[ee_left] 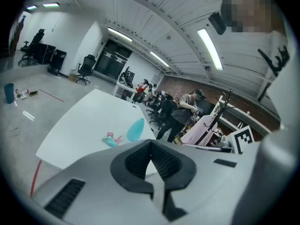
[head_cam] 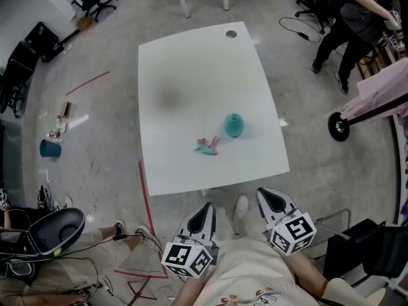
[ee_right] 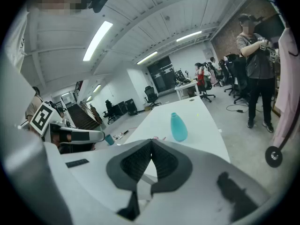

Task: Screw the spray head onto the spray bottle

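A teal spray bottle [head_cam: 234,125] stands upright on the near half of a white counter [head_cam: 191,69], its pink-and-teal spray head [head_cam: 208,146] lying just beside it, while the left gripper [head_cam: 206,205] and right gripper [head_cam: 263,192] hover off the counter's near edge, both closed and empty.

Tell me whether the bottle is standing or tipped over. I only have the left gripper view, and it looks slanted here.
Observer: It is standing. The right gripper view shows the teal spray bottle upright on the white table, with its neck bare.
Operator: Is the other gripper holding anything?
Observer: No. The right hand-held gripper has its jaws shut with nothing between them.
Operator: Are we over the table?
Observer: No. In the head view the left hand-held gripper and the right one are both short of the table's near edge.
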`<action>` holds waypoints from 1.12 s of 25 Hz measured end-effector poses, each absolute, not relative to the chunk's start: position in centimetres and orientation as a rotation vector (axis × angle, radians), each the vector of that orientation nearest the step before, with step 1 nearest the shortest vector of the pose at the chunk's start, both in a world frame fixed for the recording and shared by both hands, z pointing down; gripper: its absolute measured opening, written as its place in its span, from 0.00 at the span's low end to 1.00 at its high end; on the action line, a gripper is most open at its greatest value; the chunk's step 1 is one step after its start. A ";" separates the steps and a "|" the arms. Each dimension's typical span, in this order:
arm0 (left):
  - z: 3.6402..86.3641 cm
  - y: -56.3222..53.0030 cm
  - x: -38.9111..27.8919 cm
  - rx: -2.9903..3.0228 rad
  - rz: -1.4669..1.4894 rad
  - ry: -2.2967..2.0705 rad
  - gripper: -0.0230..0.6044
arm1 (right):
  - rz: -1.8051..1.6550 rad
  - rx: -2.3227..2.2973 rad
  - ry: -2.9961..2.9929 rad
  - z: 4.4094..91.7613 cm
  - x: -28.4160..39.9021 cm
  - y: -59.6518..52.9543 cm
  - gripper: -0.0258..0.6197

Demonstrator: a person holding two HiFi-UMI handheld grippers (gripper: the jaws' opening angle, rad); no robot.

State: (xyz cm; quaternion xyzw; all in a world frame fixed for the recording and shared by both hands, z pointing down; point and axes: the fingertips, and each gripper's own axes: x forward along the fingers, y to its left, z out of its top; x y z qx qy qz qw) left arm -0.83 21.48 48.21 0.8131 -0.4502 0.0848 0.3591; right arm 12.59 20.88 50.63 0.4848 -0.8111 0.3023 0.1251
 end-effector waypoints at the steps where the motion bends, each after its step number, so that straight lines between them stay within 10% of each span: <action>1: 48.4 20.5 -1.1 2.107 0.227 -1.151 0.05 | 0.873 1.411 -2.362 50.7 12.1 20.0 0.05; 13: 53.2 10.1 -3.3 2.432 0.663 -0.856 0.06 | 0.823 1.501 -2.260 49.5 7.3 10.2 0.05; 15: 56.2 7.9 -3.7 2.341 0.676 -0.839 0.34 | 0.805 1.525 -2.245 49.3 6.8 9.2 0.05; 17: 59.6 5.6 -4.2 2.234 0.705 -0.881 0.42 | 0.811 1.549 -2.218 49.6 6.6 8.8 0.05; 26: 64.0 3.1 -3.3 2.217 0.901 -0.893 0.46 | 0.563 1.347 -2.242 50.9 9.0 4.7 0.05; 28: 63.9 3.5 -3.4 2.180 0.841 -0.905 0.46 | 0.481 1.312 -2.246 53.1 9.8 2.7 0.30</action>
